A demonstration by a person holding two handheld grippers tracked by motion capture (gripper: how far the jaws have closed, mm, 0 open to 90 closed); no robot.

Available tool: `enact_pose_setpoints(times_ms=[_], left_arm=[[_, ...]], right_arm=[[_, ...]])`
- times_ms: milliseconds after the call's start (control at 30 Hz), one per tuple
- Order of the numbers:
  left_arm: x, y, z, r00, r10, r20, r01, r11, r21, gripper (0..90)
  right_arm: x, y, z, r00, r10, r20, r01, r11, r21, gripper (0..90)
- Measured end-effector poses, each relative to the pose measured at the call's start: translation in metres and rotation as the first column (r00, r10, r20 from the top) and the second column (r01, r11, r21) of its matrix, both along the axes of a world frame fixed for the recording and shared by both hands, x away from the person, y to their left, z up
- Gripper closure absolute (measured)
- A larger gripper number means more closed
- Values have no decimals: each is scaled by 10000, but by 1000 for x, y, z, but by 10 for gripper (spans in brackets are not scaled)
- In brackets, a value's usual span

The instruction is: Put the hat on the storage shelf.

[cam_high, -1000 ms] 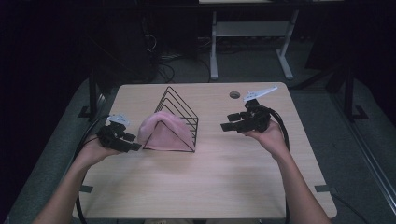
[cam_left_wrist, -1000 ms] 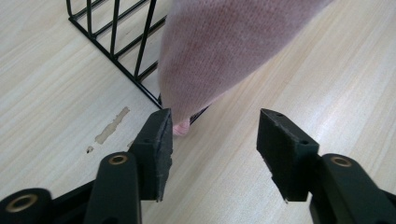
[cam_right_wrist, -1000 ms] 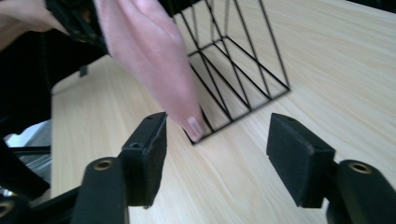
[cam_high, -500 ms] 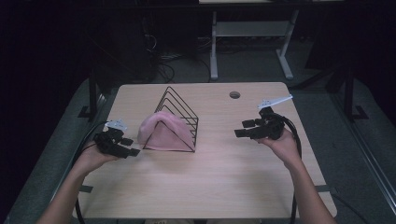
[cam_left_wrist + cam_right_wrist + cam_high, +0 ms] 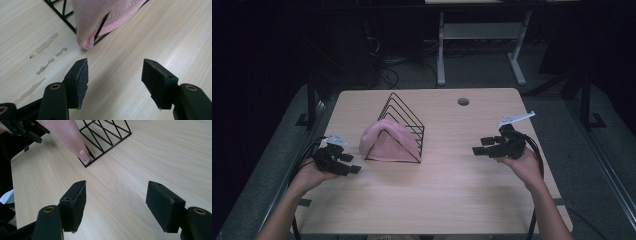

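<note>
A black wire rack (image 5: 404, 120) shaped like a triangle stands left of centre on the wooden table (image 5: 447, 190), with a pink cloth (image 5: 387, 140) draped over its near end. My left gripper (image 5: 353, 169) hovers just left of the cloth, open and empty, its jaws having just been opening. In the left gripper view the left gripper (image 5: 115, 62) points at the cloth's hem (image 5: 86, 43) and the rack's corner (image 5: 62, 13). My right gripper (image 5: 477, 149) sits off to the right, open with nothing between its pads, its jaws also having widened. The right gripper (image 5: 116, 183) faces the rack (image 5: 107, 135) and cloth (image 5: 67, 135).
A round cable hole (image 5: 463, 101) lies at the table's far right. Dried smears (image 5: 46, 42) mark the wood near the rack. Another desk's white legs (image 5: 441, 50) and floor cables (image 5: 387, 75) are beyond the table. The left gripper shows far off in the right gripper view (image 5: 25, 130).
The right gripper has moved right and toward the near edge, away from the rack. The left gripper has drawn back toward the near side. Both sets of jaws stand a little wider.
</note>
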State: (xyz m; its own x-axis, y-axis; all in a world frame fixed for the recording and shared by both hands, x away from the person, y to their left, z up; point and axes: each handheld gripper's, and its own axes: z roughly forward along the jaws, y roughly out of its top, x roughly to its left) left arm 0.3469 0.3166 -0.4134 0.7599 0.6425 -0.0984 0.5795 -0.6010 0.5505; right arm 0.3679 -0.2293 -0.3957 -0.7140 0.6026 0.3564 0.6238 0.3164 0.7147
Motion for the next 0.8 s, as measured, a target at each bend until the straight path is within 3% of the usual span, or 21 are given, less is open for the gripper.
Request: enact_pose_setpoints(times_ms=[533, 600, 800], left_arm=[[-13, -3, -9, 9997, 188, 129, -185, 9996, -232, 359], [-17, -3, -10, 9993, 296, 223, -286, 9986, -455, 352], [-26, 1, -17, 9995, 230, 203, -225, 9995, -239, 352]], right_arm=[[-19, -28, -25, 9968, -603, -524, 598, 9982, -104, 308], [-27, -32, -30, 9962, -684, -533, 682, 9977, -64, 303], [-50, -47, -47, 9933, -891, -730, 870, 9957, -308, 300]])
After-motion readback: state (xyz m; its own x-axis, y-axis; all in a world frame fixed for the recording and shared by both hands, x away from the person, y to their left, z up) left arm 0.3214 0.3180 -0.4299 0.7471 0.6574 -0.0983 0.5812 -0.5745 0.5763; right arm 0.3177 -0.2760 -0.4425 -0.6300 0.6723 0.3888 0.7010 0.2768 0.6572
